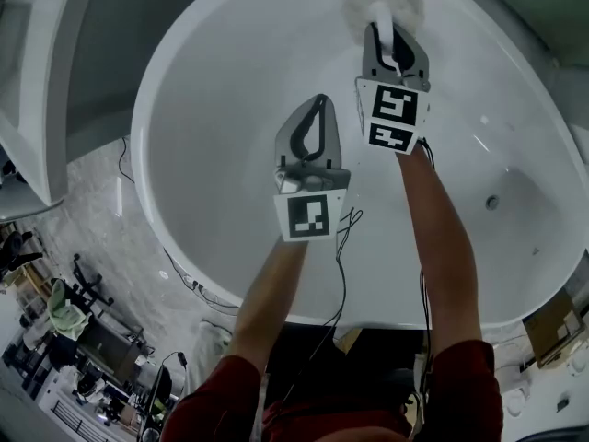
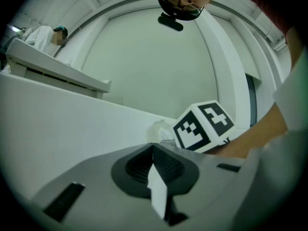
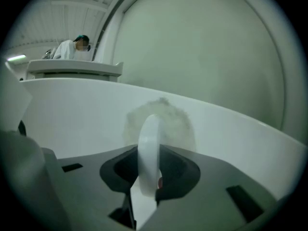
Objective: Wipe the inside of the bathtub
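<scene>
A white oval bathtub fills the head view. My right gripper is shut on the white handle of a fluffy round scrubber pad, which presses against the tub's inner wall near the far rim. In the right gripper view the fluffy pad lies flat on the white wall. My left gripper hovers over the tub's middle, shut with nothing between its jaws; in its own view its fingertips meet, and the right gripper's marker cube shows beyond.
The drain sits in the tub floor at the right. Cables hang over the near rim. A tiled floor and clutter lie left of the tub. A person stands beyond the rim.
</scene>
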The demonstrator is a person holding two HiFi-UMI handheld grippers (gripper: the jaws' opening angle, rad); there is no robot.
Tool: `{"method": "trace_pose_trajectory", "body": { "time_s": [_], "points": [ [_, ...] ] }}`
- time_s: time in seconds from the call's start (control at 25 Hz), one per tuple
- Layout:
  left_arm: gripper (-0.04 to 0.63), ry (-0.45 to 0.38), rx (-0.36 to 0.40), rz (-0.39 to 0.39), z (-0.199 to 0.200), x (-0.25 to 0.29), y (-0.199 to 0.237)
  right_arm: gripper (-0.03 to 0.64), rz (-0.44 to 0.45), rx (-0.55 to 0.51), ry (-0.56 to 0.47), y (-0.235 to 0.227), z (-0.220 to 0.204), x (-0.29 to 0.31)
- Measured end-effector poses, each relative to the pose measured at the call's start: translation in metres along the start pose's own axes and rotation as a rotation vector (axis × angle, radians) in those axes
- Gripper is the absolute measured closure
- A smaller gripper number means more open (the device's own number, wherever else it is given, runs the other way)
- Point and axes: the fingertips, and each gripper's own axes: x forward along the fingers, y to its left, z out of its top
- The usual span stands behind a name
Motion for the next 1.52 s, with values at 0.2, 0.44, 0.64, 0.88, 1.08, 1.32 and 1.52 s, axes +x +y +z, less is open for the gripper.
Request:
{"method": "trace_pose_trajectory", "body": {
  "time_s": [0.2,0.44,0.64,0.88,1.08,1.32,1.52],
  "points": [
    [0.580,-0.007,-0.022,0.000,0.002,-0.001,0.002,0.525,0.013,-0.029,0.008,0.008,0.001,0.003],
    [0.580,-0.028,0.006,-0.045,0.028,0.001,0.010,0.525,0.022,0.003,0.044,0.006,-0.003,-0.006],
    [0.580,-0.056,0.000,-0.090,0.068,0.001,0.029,0.525,-0.029,0.040,0.011,0.011,0.017,-0.037],
    [0.580,-0.077,-0.015,-0.130,0.127,-0.003,0.020,0.525,-0.101,0.152,-0.040,-0.006,0.074,-0.108],
    [0.580,-0.102,-0.003,-0.228,0.192,-0.025,-0.027,0.525,-0.195,0.136,-0.112,-0.035,0.124,-0.195],
    [0.580,-0.146,0.020,-0.338,0.267,-0.091,-0.089,0.525,-0.287,0.131,-0.212,-0.056,0.191,-0.319],
    [0.580,-0.199,0.048,-0.423,0.309,-0.167,-0.141,0.525,-0.400,0.144,-0.258,-0.077,0.224,-0.442]
  ]
}}
